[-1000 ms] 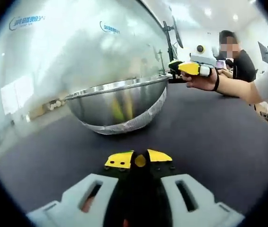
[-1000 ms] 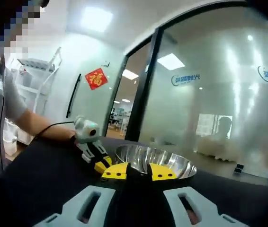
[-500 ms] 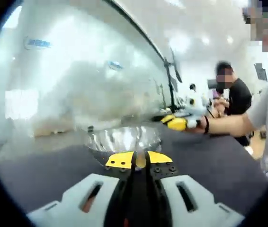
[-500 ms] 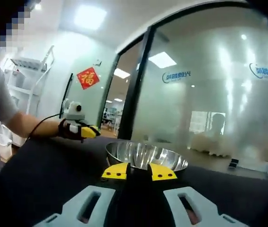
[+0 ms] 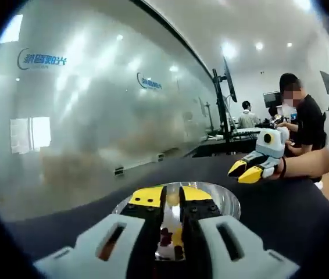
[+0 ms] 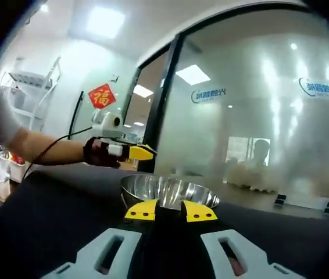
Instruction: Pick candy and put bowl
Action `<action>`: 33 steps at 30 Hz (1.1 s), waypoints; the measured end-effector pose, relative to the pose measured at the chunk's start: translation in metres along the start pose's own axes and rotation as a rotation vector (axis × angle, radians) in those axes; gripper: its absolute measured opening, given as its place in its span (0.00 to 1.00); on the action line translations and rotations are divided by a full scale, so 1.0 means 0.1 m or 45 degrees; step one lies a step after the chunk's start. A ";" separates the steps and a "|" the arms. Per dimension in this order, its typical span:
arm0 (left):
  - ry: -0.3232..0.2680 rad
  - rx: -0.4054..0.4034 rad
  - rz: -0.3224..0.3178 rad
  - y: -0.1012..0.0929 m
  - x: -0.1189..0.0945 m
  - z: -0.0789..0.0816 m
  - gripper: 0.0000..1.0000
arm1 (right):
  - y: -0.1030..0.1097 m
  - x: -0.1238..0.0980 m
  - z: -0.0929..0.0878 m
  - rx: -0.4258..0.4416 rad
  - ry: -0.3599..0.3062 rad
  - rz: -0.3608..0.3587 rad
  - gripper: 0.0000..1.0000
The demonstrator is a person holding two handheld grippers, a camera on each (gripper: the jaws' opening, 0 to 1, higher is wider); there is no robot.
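Left gripper [image 5: 172, 199] jaws stand slightly apart above the bowl [image 5: 222, 200], candy [image 5: 173, 199] between them: release step. Right gripper [image 6: 170, 210] jaws together.

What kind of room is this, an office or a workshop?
Most likely an office or lab: a frosted glass wall with a printed logo, a dark table holding a steel bowl, and monitors on stands near people at the back.
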State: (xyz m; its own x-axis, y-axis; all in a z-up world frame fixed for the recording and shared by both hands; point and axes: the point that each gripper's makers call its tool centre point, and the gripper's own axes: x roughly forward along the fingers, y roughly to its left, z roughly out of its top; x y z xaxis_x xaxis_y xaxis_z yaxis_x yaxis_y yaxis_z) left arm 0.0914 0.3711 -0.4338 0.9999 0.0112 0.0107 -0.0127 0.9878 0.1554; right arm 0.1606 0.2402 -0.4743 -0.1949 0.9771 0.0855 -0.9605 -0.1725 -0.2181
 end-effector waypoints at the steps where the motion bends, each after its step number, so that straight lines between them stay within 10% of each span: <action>1: 0.018 0.001 -0.002 -0.01 0.04 -0.06 0.07 | 0.00 0.00 0.01 0.003 -0.006 -0.001 0.10; 4: 0.055 0.051 -0.022 -0.08 0.08 -0.14 0.24 | 0.00 -0.01 0.04 0.001 -0.017 0.002 0.10; 17: -0.007 0.070 -0.051 -0.28 -0.21 -0.01 0.19 | 0.07 0.01 0.06 0.001 -0.017 0.039 0.11; 21: 0.042 0.158 -0.131 -0.64 -0.61 -0.27 0.12 | 0.70 -0.11 0.08 0.128 0.018 0.507 0.13; 24: 0.055 0.067 -0.305 -1.03 -0.91 -0.46 0.00 | 0.91 -0.13 0.08 0.005 0.009 0.600 0.12; 28: 0.213 -0.118 -0.338 -1.16 -0.97 -0.93 0.00 | 0.99 -0.07 -0.14 -0.012 0.111 0.630 0.12; 33: 0.301 0.046 -0.452 -1.41 -0.92 -1.08 0.00 | 1.12 -0.04 -0.49 -0.030 0.244 0.682 0.06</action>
State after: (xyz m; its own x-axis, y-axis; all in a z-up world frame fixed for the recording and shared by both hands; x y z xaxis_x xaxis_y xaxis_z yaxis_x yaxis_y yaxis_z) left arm 0.0017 0.2474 -0.5630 0.9166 -0.2895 -0.2757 0.3369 0.9307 0.1428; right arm 0.0639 0.2227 -0.5462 -0.6121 0.7593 -0.2209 -0.7322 -0.6497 -0.2045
